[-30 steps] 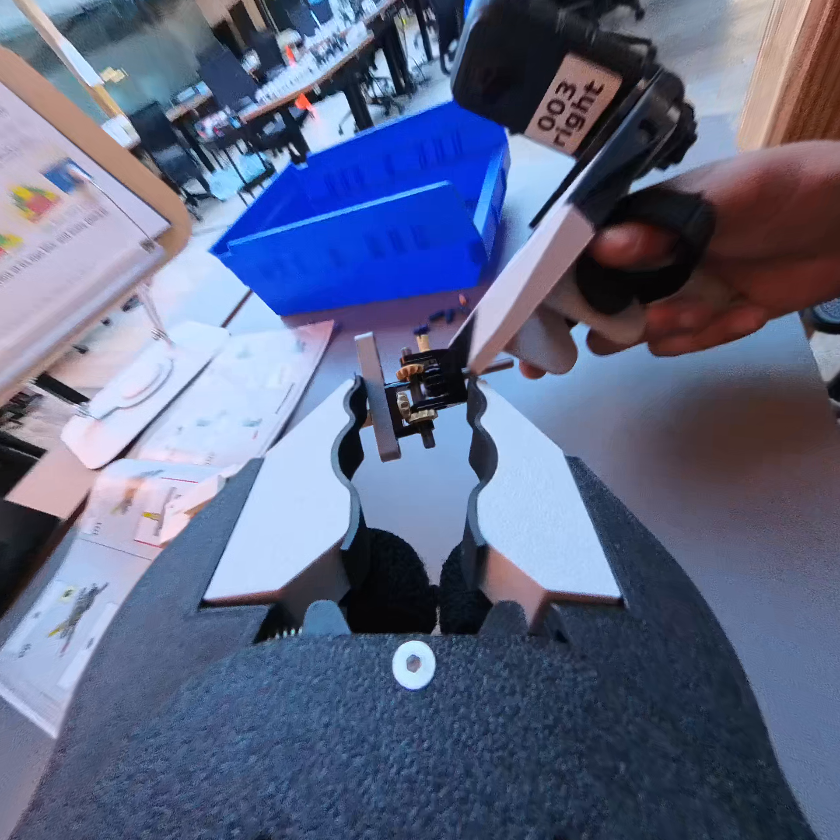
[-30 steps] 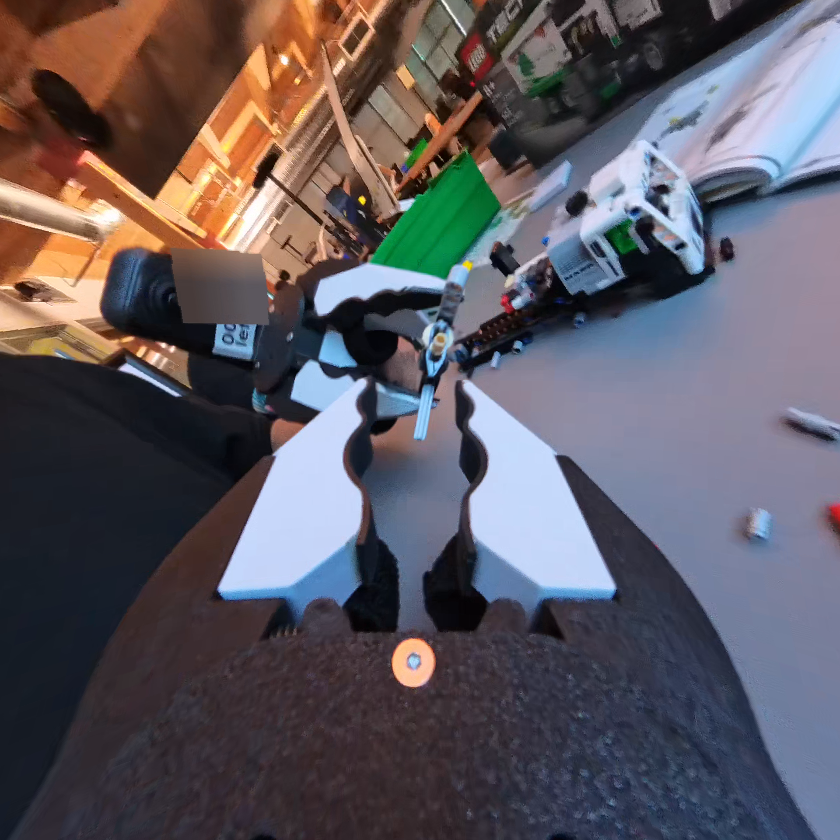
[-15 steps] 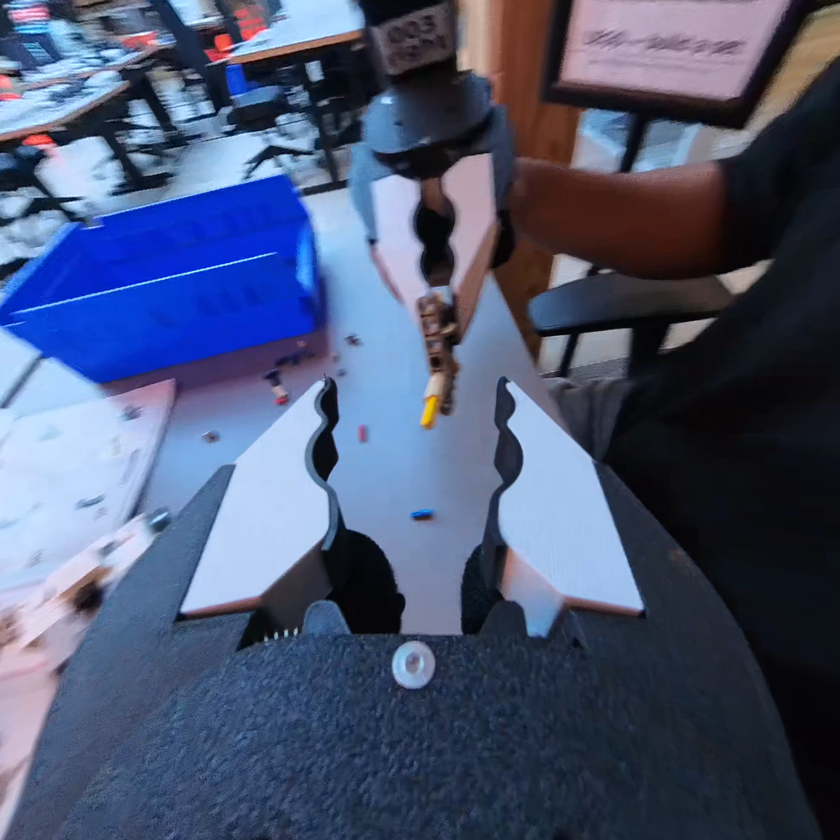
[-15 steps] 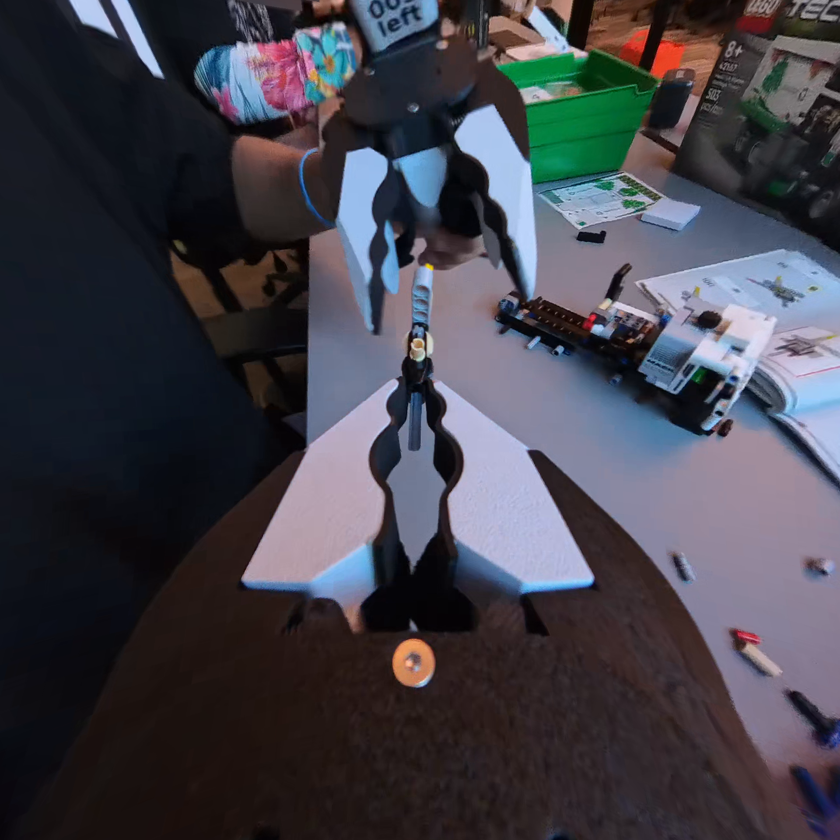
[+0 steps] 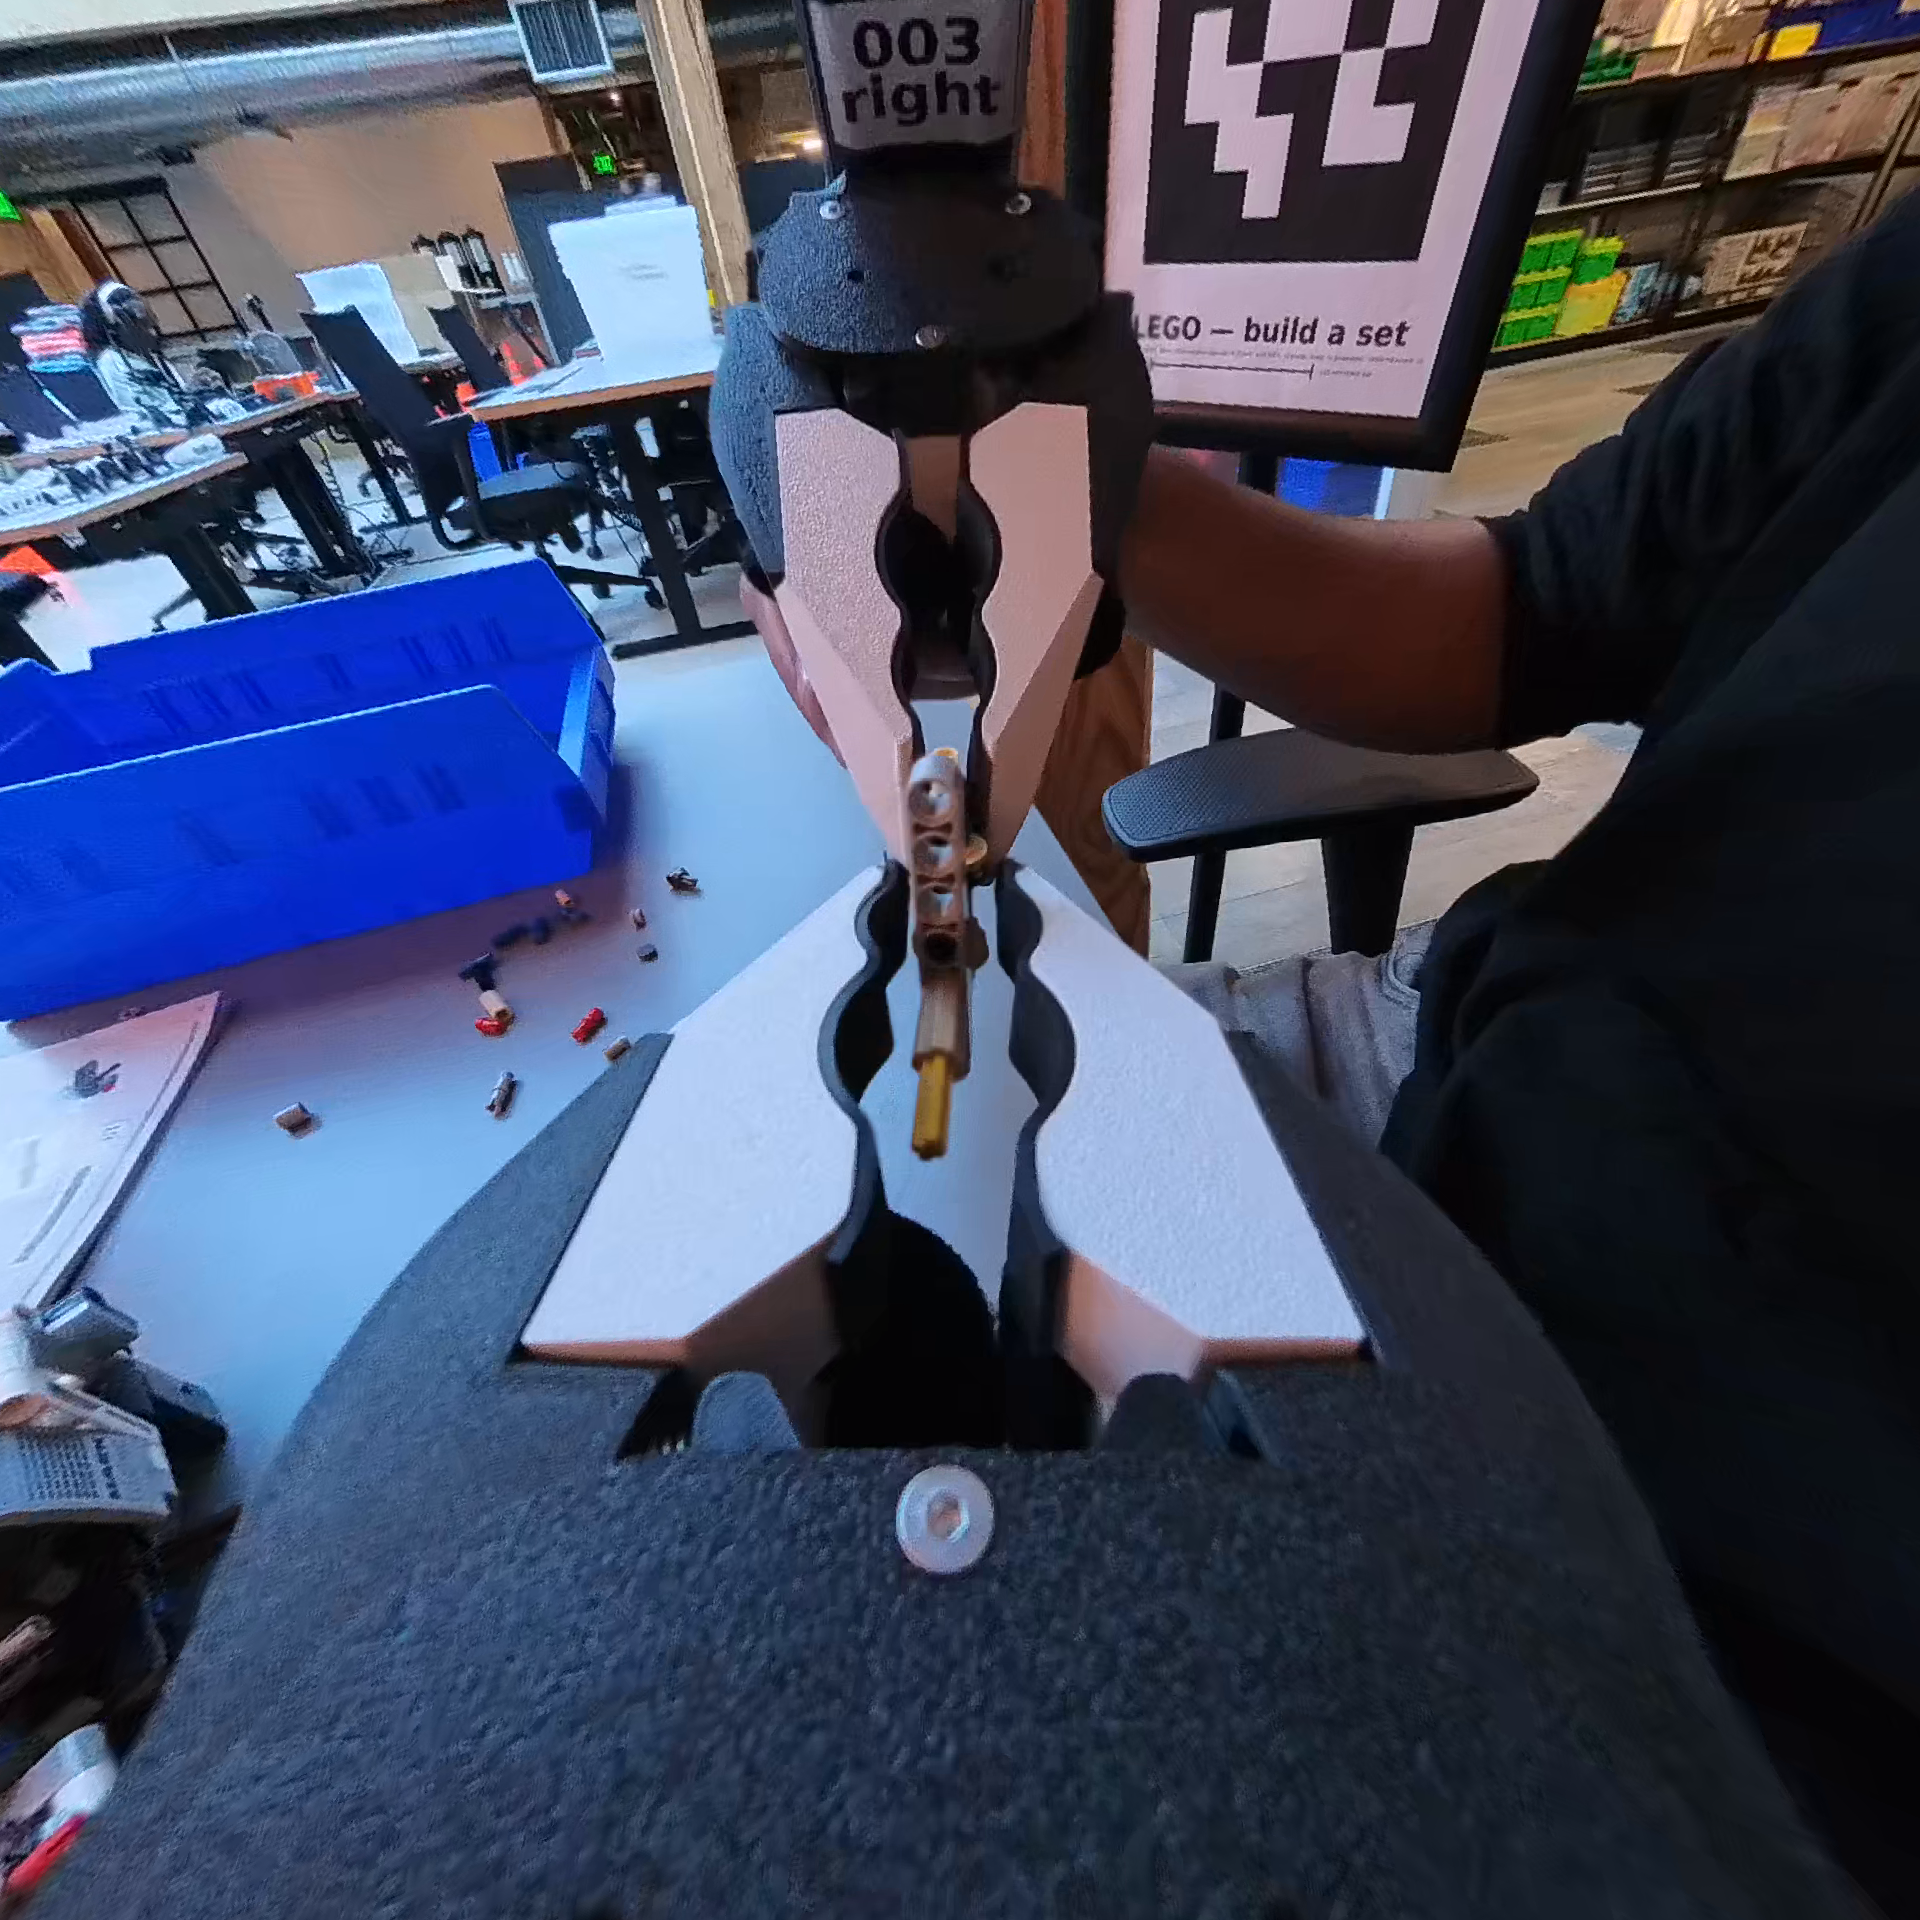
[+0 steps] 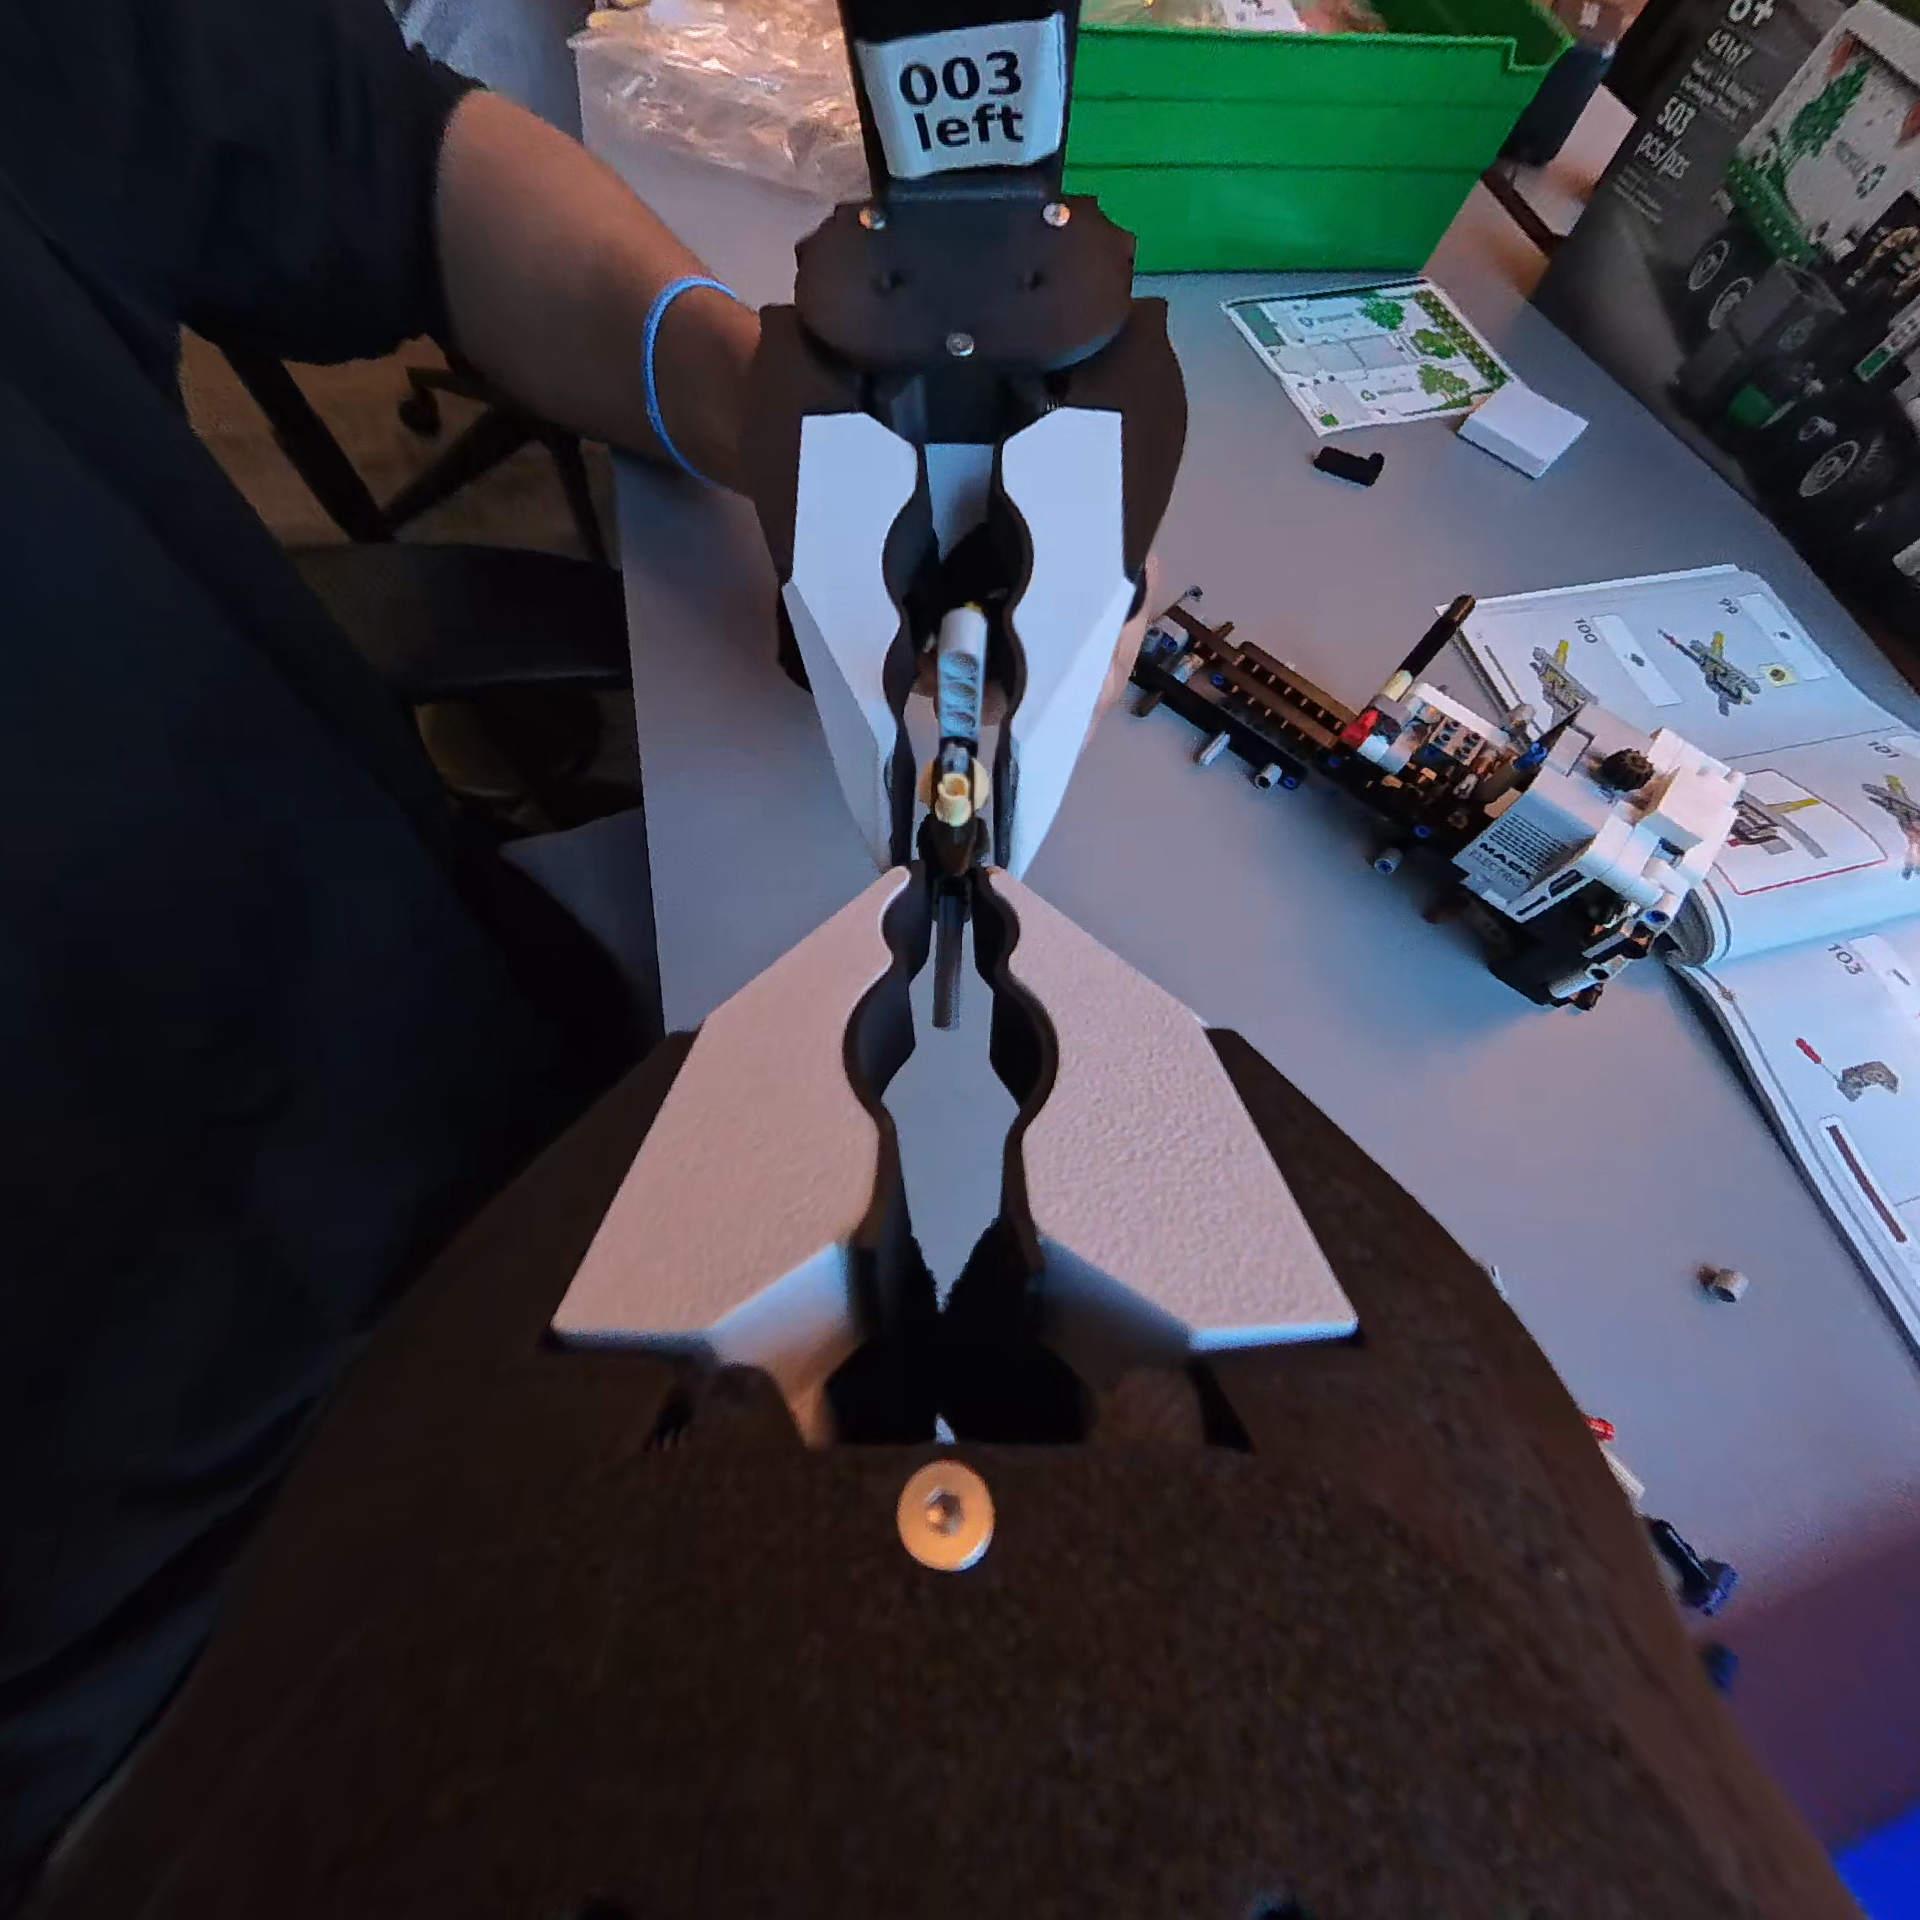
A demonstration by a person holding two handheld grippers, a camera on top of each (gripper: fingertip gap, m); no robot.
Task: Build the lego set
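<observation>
A small lego sub-assembly (image 5: 935,862) hangs in the air between the two grippers: a grey holed beam, a tan gear, a black axle and a yellow axle end. My right gripper (image 6: 948,883) is shut on its black axle end (image 6: 945,966). My left gripper (image 5: 943,883) faces it tip to tip. Its jaws are narrowed around the grey beam (image 6: 958,675) with a thin gap on each side. The part-built white truck (image 6: 1558,831) stands on the grey table (image 6: 1299,1039) to the right.
An open instruction booklet (image 6: 1787,727) lies beside the truck. A green bin (image 6: 1247,156) and the set's box (image 6: 1766,208) stand behind. A blue bin (image 5: 291,790) and loose small pieces (image 5: 582,1023) lie left. A person's arm and chair sit close by. My left and right fingertips are right by each other. Both grippers' tips are roughly 20 centimeters from the part-built white truck (image 6: 1558,831).
The left gripper has moved forward onto the sub-assembly and its jaws have narrowed from wide open. The right gripper keeps hold of the piece, now tip to tip with the left.
</observation>
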